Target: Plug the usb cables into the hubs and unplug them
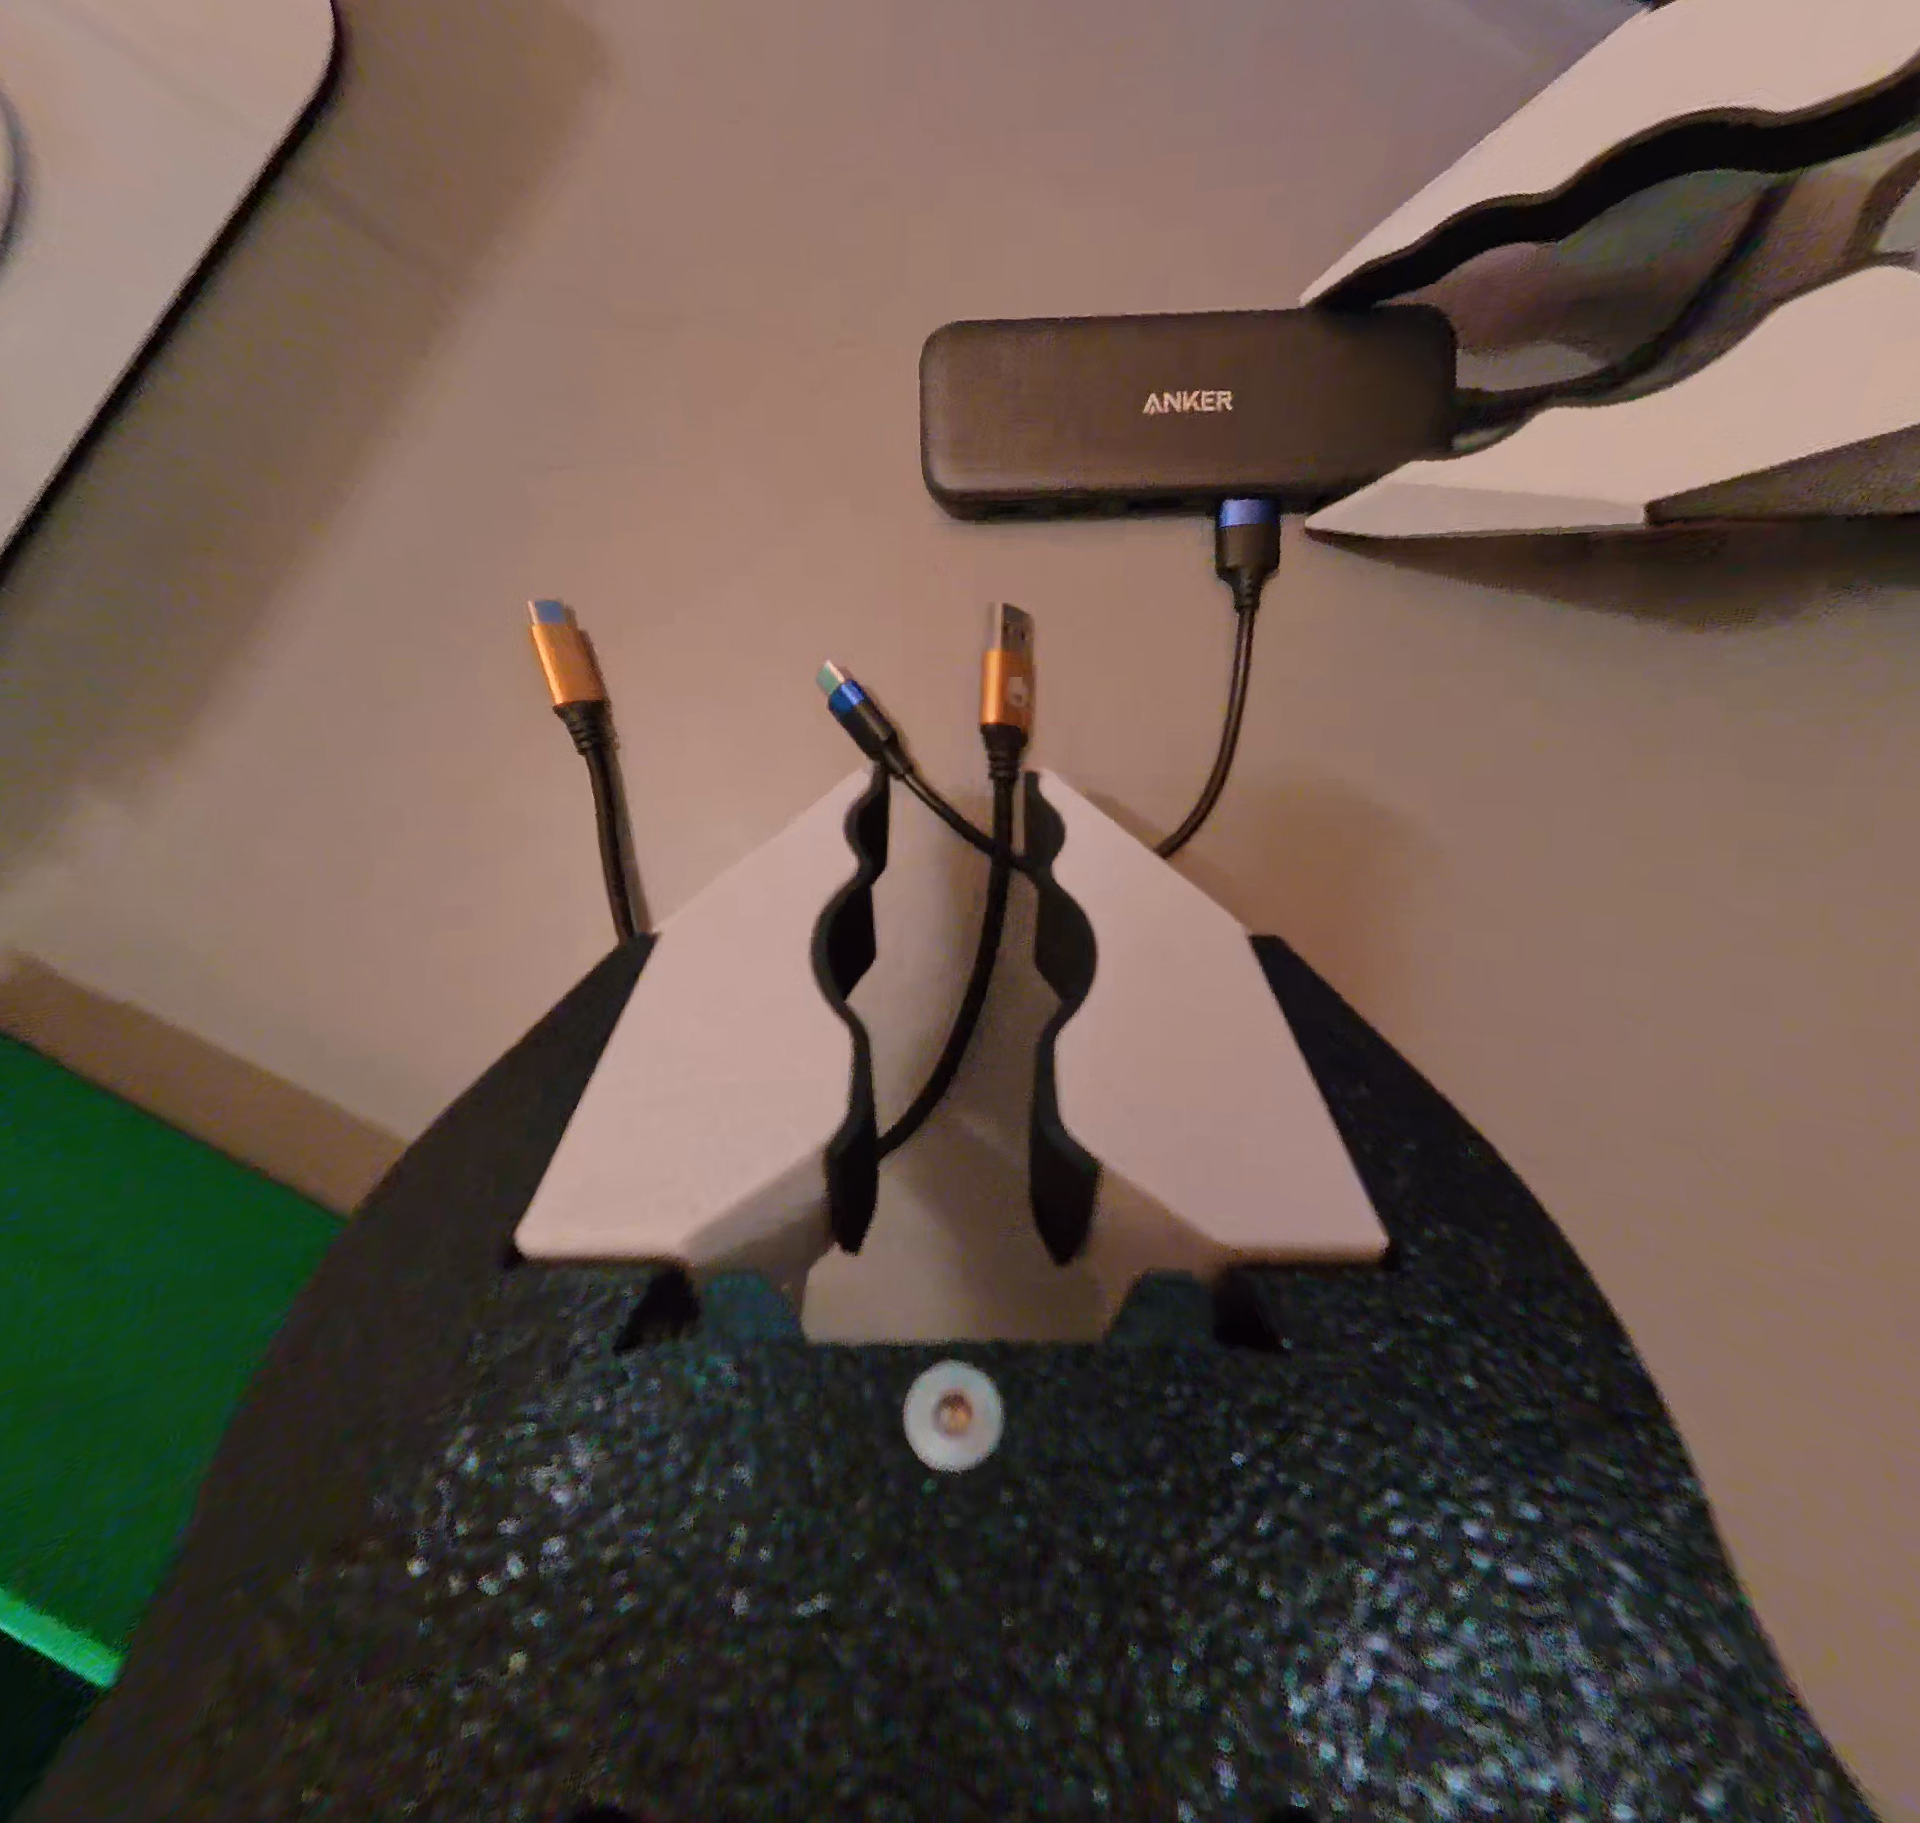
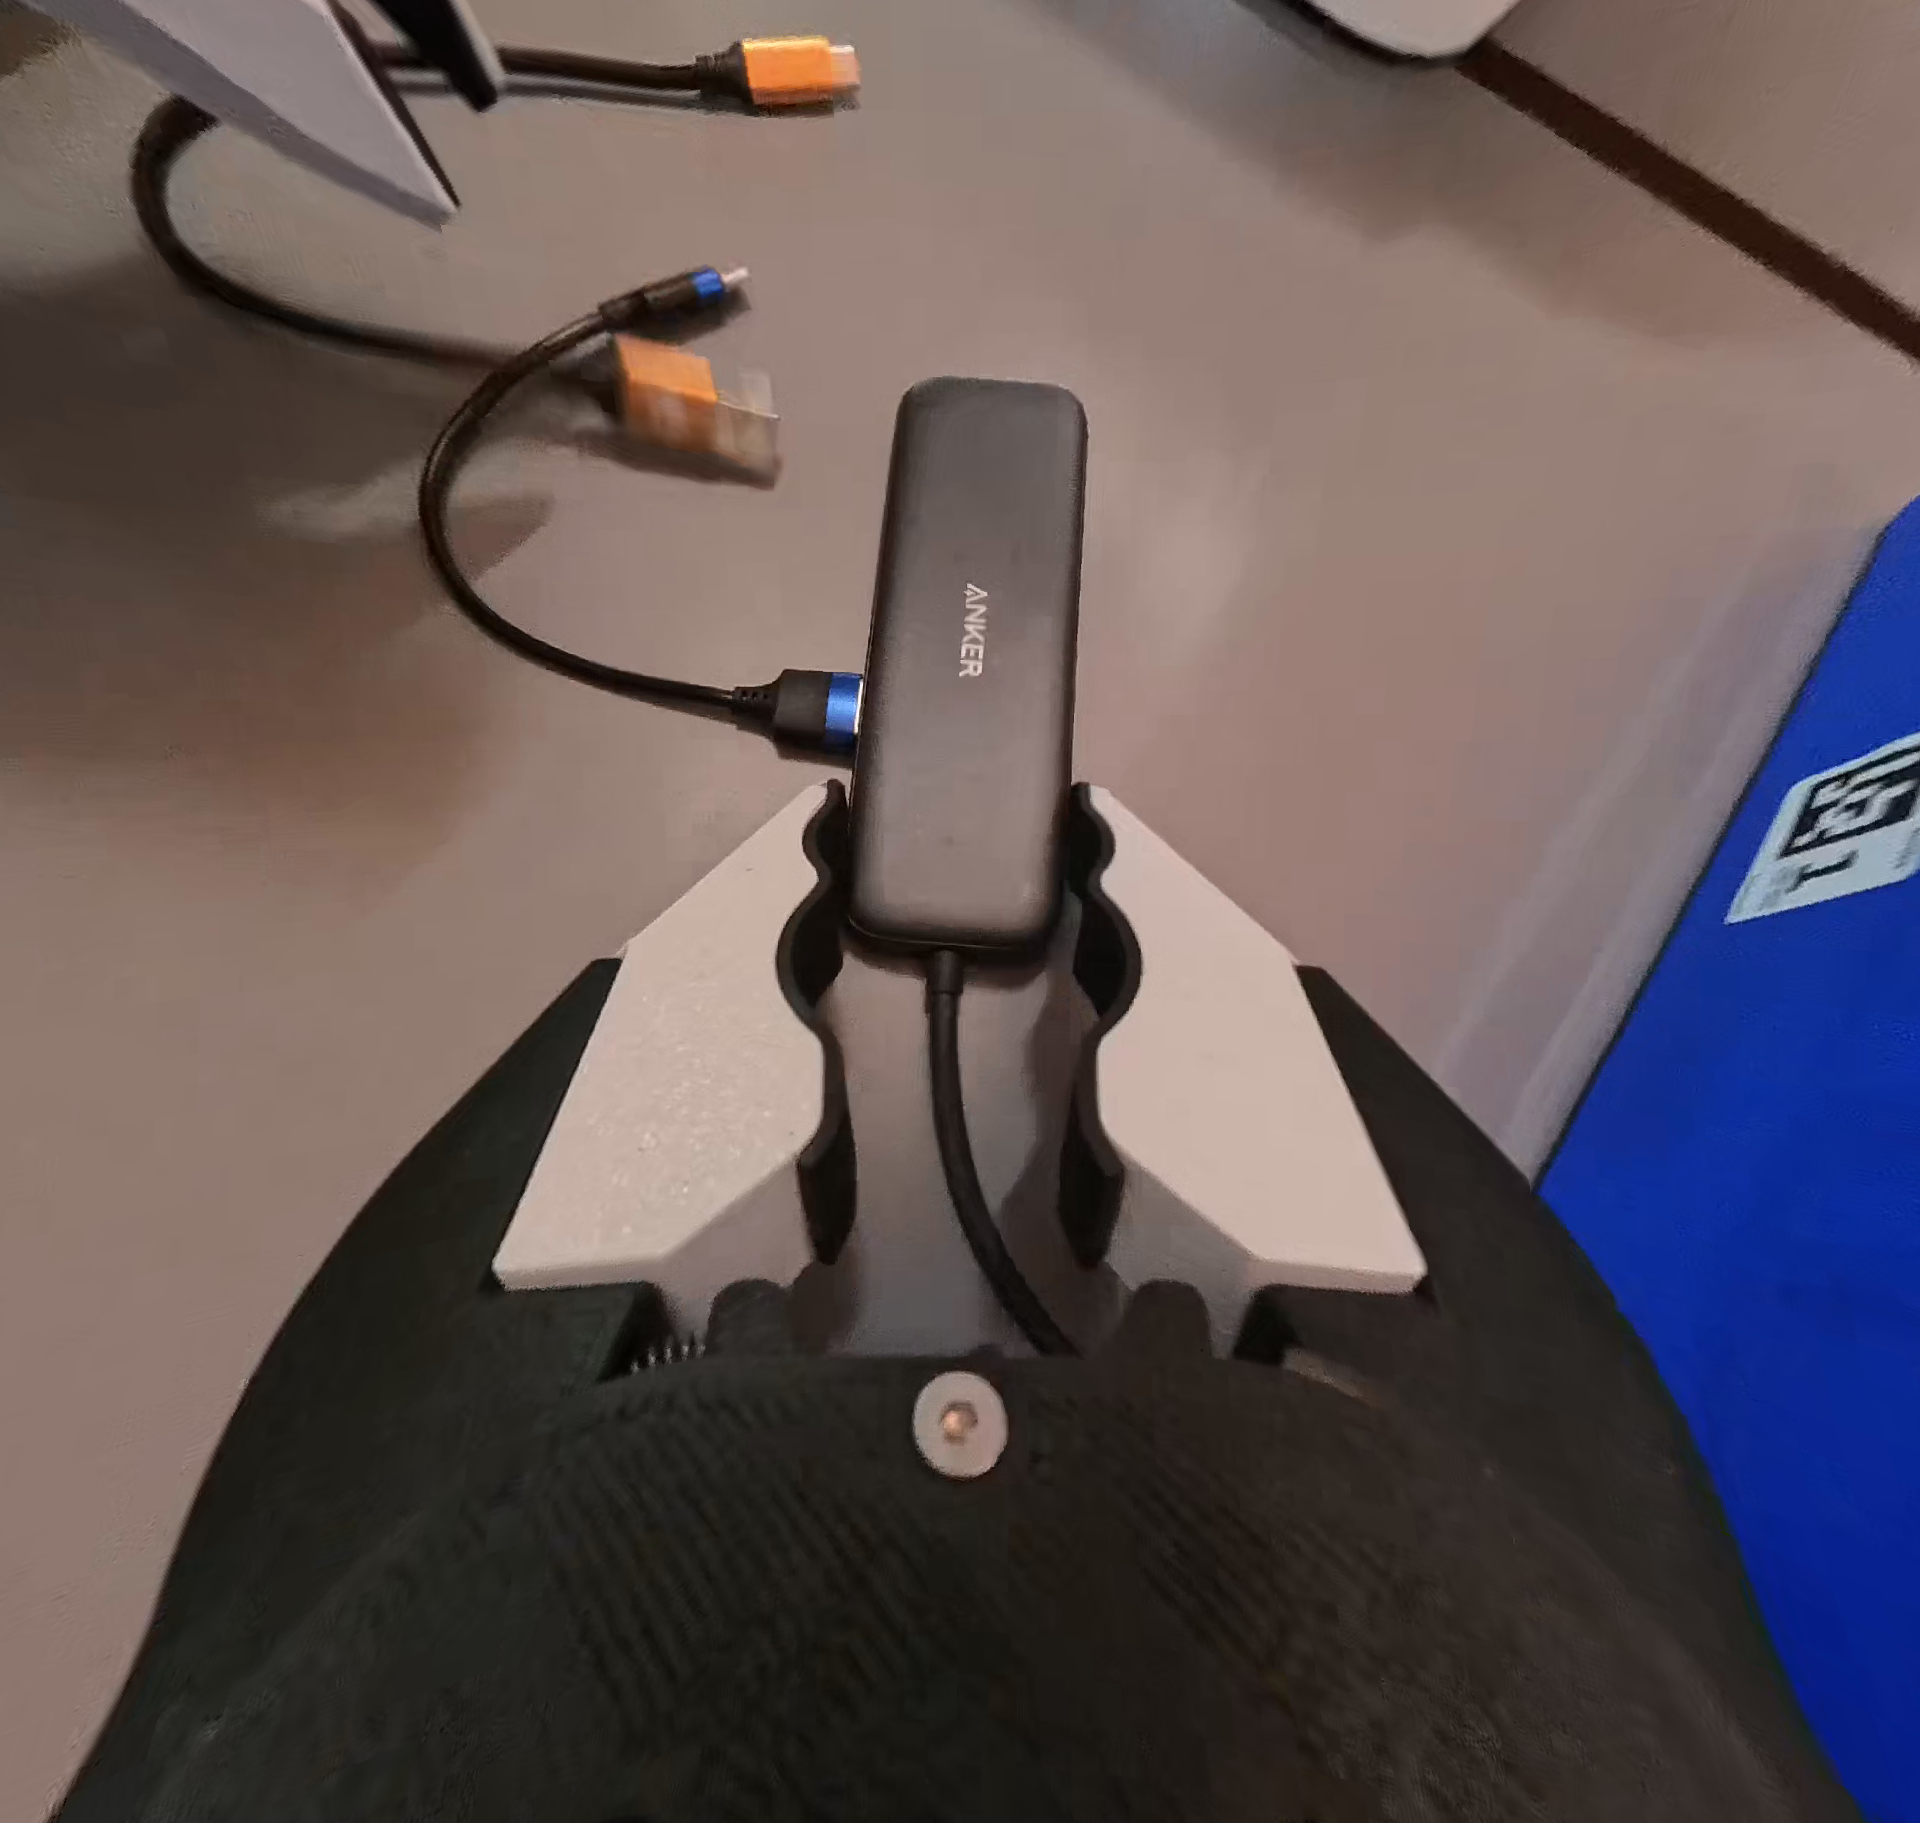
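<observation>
Hub (image 2: 971,651): clamped in right tool (image 2: 956,838), blue plug (image 2: 821,705) seated at 9 o'clock.
Left tool (image 1: 956,786): parted, empty, astride orange-plug cable (image 1: 1006,693).
Next: probably grip orange plug, align with port.

Matt black plastic hub (image 2: 971,651), braided cables, metallic orange plug (image 1: 1006,684), smooth grey table (image 1: 1455,942)

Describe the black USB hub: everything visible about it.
The black USB hub is a slim, flat bar with rounded corners, a matte, finely textured top and pale lettering. It lies flat on the grey table. The right gripper clamps its sides near the end where its own black cord leaves, running back between the fingers. A blue-collared plug on a thin black cable sits in a port on one long side. The other ports are too dark to make out.
</observation>
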The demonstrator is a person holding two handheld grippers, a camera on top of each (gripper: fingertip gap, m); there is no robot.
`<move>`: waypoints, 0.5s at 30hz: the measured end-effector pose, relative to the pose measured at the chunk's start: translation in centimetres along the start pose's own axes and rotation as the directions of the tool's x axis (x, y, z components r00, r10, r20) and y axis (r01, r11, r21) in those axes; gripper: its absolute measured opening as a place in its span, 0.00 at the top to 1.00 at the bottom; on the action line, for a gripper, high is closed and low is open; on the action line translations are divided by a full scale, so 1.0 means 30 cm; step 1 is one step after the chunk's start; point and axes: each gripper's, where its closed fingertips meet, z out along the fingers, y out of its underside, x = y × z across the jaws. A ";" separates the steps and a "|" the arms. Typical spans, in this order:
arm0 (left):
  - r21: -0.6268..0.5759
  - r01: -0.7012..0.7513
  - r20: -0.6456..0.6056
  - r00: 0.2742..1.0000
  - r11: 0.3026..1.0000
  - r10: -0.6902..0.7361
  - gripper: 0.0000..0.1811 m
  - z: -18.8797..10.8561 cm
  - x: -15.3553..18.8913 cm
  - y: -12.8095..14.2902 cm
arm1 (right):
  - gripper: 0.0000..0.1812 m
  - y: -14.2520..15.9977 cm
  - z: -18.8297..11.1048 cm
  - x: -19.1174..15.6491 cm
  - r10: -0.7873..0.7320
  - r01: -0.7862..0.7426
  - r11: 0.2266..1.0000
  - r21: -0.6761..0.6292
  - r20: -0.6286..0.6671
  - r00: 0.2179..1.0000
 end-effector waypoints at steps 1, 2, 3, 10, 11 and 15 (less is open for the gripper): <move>0.001 0.014 0.025 1.000 1.000 -0.014 0.81 -0.004 -0.013 -0.001 | 0.77 -0.018 -0.007 -0.003 -0.036 0.036 0.999 0.021 -0.016 0.999; 0.012 0.034 0.060 0.998 0.999 -0.034 0.76 -0.012 -0.029 -0.008 | 0.77 -0.047 -0.019 -0.006 -0.057 0.059 0.996 0.060 -0.033 0.998; 0.035 0.051 0.085 0.995 0.998 -0.054 0.71 -0.022 -0.043 -0.021 | 0.77 -0.082 -0.035 -0.008 -0.071 0.077 0.991 0.107 -0.054 0.996; 0.382 0.424 -0.402 0.876 0.821 -0.266 0.65 -0.125 0.064 -0.246 | 0.77 -0.308 -0.203 -0.009 -0.134 0.238 0.850 0.470 -0.245 0.960; 0.385 0.479 -0.499 0.827 0.789 -0.259 0.67 -0.147 0.088 -0.269 | 0.77 -0.327 -0.222 -0.019 -0.144 0.258 0.821 0.509 -0.251 0.957; 0.386 0.611 -0.700 0.682 0.691 -0.211 0.85 -0.212 0.133 -0.325 | 0.77 -0.355 -0.258 -0.048 -0.188 0.303 0.759 0.577 -0.252 0.949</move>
